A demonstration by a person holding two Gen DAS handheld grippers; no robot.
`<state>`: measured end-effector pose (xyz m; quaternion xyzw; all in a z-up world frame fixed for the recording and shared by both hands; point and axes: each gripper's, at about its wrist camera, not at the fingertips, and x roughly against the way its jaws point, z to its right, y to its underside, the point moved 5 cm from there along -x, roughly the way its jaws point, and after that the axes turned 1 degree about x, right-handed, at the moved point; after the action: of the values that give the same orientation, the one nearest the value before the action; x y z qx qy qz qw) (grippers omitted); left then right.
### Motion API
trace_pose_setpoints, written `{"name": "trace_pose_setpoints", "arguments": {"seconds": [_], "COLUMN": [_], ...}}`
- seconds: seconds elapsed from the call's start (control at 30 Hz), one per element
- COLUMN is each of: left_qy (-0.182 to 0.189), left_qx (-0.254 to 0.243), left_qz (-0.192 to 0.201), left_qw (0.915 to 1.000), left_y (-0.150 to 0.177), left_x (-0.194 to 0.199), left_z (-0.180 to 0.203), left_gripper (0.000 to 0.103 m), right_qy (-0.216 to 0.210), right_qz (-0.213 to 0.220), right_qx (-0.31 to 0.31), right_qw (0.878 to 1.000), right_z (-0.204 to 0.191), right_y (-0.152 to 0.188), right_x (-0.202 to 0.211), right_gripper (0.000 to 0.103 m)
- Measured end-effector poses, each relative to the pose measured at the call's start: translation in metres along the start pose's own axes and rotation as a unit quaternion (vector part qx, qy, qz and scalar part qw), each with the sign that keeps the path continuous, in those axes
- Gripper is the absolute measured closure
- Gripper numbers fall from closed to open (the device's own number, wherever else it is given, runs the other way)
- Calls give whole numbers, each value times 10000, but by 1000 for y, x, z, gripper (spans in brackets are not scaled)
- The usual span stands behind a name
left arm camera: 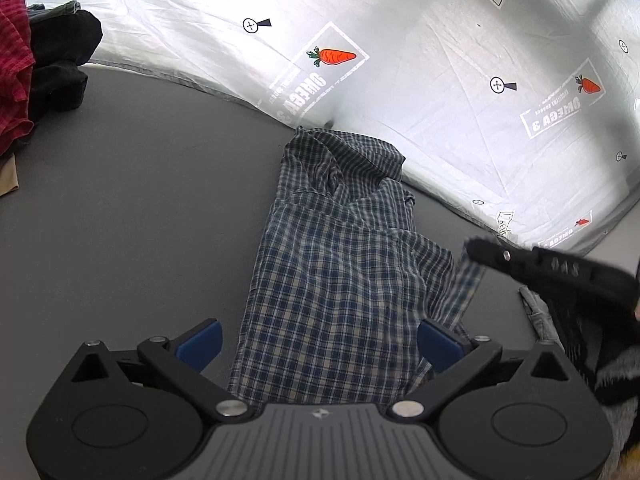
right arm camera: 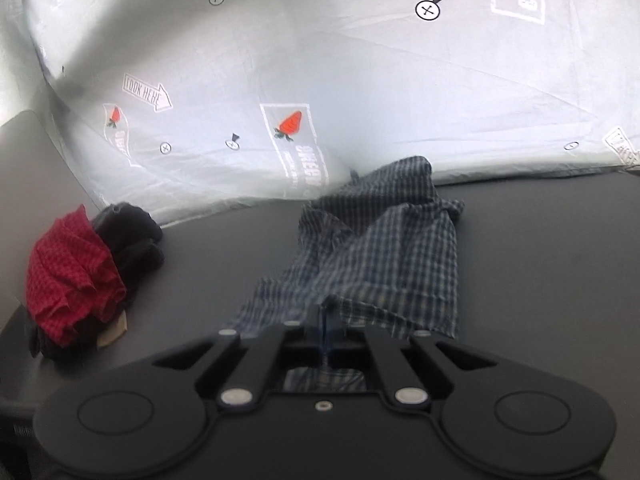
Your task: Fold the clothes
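The plaid shirt (left arm camera: 340,264) lies on the dark desk (left arm camera: 140,220), long axis running from bottom centre toward upper centre. The left gripper (left arm camera: 318,344) hovers wide open, straddling the near hem. The right gripper (right arm camera: 325,322) is clamped on the shirt's near edge.

A dark grey table surface (left arm camera: 132,208) extends ahead of the claw. Beyond its far edge hangs a creased white printed sheet (left arm camera: 420,80) bearing carrot graphics (left arm camera: 331,56) and crosshair marks (left arm camera: 250,25). Light brightens the sheet's upper left area.
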<state>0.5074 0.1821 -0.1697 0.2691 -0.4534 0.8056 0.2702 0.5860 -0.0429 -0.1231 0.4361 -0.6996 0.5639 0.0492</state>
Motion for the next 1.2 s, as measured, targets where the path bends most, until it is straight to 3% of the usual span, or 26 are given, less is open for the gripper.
{"name": "trace_pose_setpoints", "arguments": {"seconds": [0.1,0.17,0.23,0.33,0.43,0.53,0.7,0.8,0.97,1.03,1.1,1.2], "left_qy": [-50,-87,-167,-236,-205,-237,-587,-723,-986,-1054,-1103,-1070], "left_qx": [-35,-63,-137,-189,-365,-758,-1276,-1368,-1645,-1688,-1725,-1639], "left_qz": [39,65,92,62,-72,-235,-424,-574,-701,-862,-991,-1066], "left_qw": [10000,9999,9997,9995,9991,9966,9892,9863,9789,9762,9738,9749], "left_y": [-1,-1,-1,-1,0,1,3,3,1,2,4,8], "left_x": [2,4,5,2,-9,-25,-56,-73,-106,-117,-125,-131], "left_z": [-1,-1,-2,-1,9,25,40,41,41,40,39,34], "left_gripper": [1,1,1,0,0,0,0,0,0,0,0,0], "right_qy": [-130,-156,-232,-130,211,409,142,-74,-397,-598,-618,-602], "right_qz": [-249,-303,-231,167,236,57,17,71,-293,-490,-719,-1002], "right_qx": [-470,-790,-1081,-1266,-1189,-1206,-1311,-795,82,286,338,26], "right_qw": [9985,9963,9936,9917,9924,9918,9913,9968,9987,9966,9949,9931], "right_z": [8,15,24,42,68,81,76,60,38,34,36,49], "right_y": [-11,-11,-9,0,27,66,115,118,120,125,133,149], "right_x": [-37,-45,-35,2,40,63,72,63,42,38,36,37], "right_gripper": [97,84,52,49,44,44,44,44,44,64,73,76]}}
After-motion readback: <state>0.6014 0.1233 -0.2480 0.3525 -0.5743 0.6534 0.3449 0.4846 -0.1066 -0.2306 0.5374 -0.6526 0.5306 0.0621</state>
